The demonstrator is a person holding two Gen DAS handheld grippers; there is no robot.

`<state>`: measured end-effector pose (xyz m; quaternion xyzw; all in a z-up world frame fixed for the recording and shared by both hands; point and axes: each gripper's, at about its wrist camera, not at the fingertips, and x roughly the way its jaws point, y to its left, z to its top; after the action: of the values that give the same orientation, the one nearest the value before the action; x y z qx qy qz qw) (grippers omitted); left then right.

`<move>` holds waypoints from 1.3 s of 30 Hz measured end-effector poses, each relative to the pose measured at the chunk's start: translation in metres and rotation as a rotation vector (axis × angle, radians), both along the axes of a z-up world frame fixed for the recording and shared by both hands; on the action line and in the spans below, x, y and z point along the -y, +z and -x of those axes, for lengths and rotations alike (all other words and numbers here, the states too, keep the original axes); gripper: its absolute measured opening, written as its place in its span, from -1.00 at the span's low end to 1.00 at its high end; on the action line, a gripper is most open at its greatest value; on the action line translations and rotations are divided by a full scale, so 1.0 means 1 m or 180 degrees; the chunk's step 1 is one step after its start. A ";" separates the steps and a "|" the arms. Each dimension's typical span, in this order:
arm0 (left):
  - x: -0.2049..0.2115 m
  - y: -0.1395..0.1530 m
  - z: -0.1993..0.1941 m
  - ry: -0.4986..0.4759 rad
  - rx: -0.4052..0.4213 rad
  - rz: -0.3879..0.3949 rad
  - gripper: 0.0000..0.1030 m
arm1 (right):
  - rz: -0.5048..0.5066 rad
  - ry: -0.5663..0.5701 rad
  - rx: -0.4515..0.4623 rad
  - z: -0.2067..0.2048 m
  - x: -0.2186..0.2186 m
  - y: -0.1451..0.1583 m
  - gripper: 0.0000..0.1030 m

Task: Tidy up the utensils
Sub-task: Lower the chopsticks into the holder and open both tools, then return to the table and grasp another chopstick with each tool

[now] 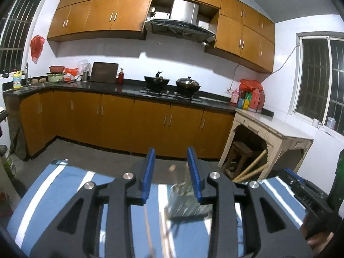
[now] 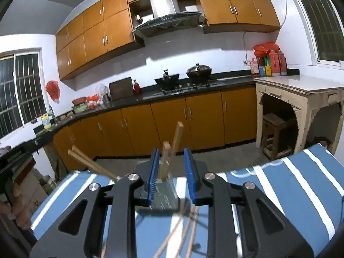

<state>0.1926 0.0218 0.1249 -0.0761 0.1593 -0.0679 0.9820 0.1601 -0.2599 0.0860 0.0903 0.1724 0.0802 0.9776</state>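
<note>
Overhead, both tools (image 1: 171,173) (image 2: 171,173) agape above holder (image 2: 165,195).

I hold my left black two-finger gripper with blue pads (image 1: 171,167) level and pointed forward, jaws parted, nothing between the blue fingers (image 1: 148,172). My right black gripper with blue ribbed pads (image 2: 171,172) also points forward, jaws apart, nothing pinched. In the right wrist view, my bare left hand (image 2: 19,204) shows at the far left edge, wrapped round the black handle.
</note>
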 end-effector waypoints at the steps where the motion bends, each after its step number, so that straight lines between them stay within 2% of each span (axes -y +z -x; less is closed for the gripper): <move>1: -0.004 -0.004 0.005 0.0016 -0.0019 -0.0004 -0.37 | 0.0029 -0.0015 -0.0069 0.004 0.002 -0.008 -0.51; 6: -0.022 -0.043 0.022 0.0142 -0.0270 -0.0107 -0.33 | 0.0051 -0.0057 -0.0556 0.006 0.010 -0.059 -0.51; 13: -0.034 -0.133 0.017 0.0162 -0.1017 -0.0205 -0.33 | 0.0058 -0.0006 -0.1251 0.003 0.001 -0.135 -0.51; 17: -0.031 -0.170 0.014 0.0061 -0.1340 -0.0211 -0.33 | 0.0107 0.0102 -0.1470 -0.001 -0.011 -0.156 -0.51; 19: -0.025 -0.182 0.017 0.0022 -0.1409 -0.0229 -0.33 | 0.0142 0.0131 -0.1521 -0.004 -0.017 -0.161 -0.51; 24: -0.012 -0.193 0.013 -0.0042 -0.1523 -0.0295 -0.33 | 0.0348 0.0135 -0.1641 -0.008 -0.028 -0.174 -0.52; 26: -0.006 -0.194 0.010 -0.0057 -0.1546 -0.0312 -0.33 | 0.0433 0.0080 -0.1616 -0.006 -0.028 -0.177 -0.65; 27: -0.005 -0.195 0.010 -0.0077 -0.1562 -0.0318 -0.33 | 0.0470 0.0051 -0.1612 -0.006 -0.027 -0.177 -0.78; 28: -0.003 -0.196 0.008 -0.0087 -0.1575 -0.0323 -0.33 | 0.0450 0.0027 -0.1622 -0.006 -0.025 -0.178 -0.84; 34: 0.003 -0.204 0.001 -0.0168 -0.1671 -0.0283 -0.33 | 0.0186 -0.0421 -0.1670 -0.011 0.017 -0.178 -0.85; 39: 0.012 -0.210 -0.004 -0.0189 -0.1726 -0.0363 -0.33 | 0.0190 -0.0459 -0.1669 -0.011 0.025 -0.179 -0.85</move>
<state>0.1971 0.0095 -0.0848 -0.0313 0.4219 -0.0648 0.9038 0.1715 -0.2846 -0.0931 0.0912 0.4151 -0.0209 0.9050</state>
